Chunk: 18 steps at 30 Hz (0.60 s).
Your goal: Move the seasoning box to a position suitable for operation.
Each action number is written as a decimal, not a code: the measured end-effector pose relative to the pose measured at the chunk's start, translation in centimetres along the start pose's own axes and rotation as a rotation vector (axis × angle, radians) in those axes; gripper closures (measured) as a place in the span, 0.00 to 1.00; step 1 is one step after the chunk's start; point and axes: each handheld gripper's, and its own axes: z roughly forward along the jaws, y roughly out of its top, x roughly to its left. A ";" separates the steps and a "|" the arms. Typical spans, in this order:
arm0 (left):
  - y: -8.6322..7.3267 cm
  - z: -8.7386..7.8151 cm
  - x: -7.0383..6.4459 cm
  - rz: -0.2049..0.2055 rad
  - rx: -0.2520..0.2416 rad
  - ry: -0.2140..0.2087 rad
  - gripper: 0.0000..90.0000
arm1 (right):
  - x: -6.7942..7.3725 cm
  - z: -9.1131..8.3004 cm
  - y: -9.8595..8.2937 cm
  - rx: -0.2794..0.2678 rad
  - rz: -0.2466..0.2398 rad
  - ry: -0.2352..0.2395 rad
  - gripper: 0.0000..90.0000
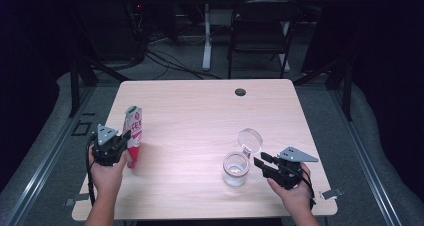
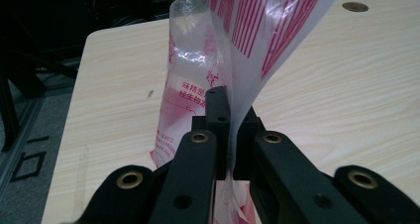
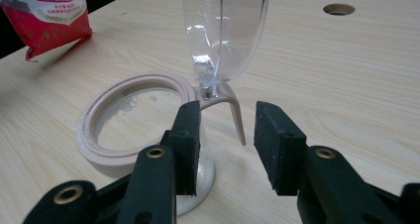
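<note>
Red and white plastic, the pouch (image 1: 133, 134) stands upright near the left edge of the tabletop (image 1: 200, 111), far to the left of the glass jar (image 1: 236, 169). I see my left gripper (image 2: 229, 135) closed on it: the thin film of the pouch is pinched between the two fingers (image 2: 218, 110), and the rest of the pouch rises above them. My right gripper (image 3: 225, 135) is just to the right of the jar, with fingers (image 3: 277, 140) apart and holding nothing. The jar's hinge and latch lie between them, its clear lid (image 3: 225, 30) standing open above.
</note>
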 end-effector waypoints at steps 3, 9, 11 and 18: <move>0.2 0.0 0.2 -0.001 -0.001 0.002 1.00 | -0.1 0.0 0.0 -0.003 0.000 -0.002 0.69; 0.8 0.1 0.7 0.003 0.001 0.010 1.00 | -0.1 -0.1 0.0 -0.002 -0.002 -0.010 0.69; 1.0 0.0 1.0 0.002 0.006 0.007 1.00 | -0.1 -0.1 0.0 -0.004 -0.003 -0.011 0.69; 1.9 -0.1 1.9 -0.013 0.015 -0.001 1.00 | -0.2 -0.2 0.1 -0.001 0.000 -0.009 0.69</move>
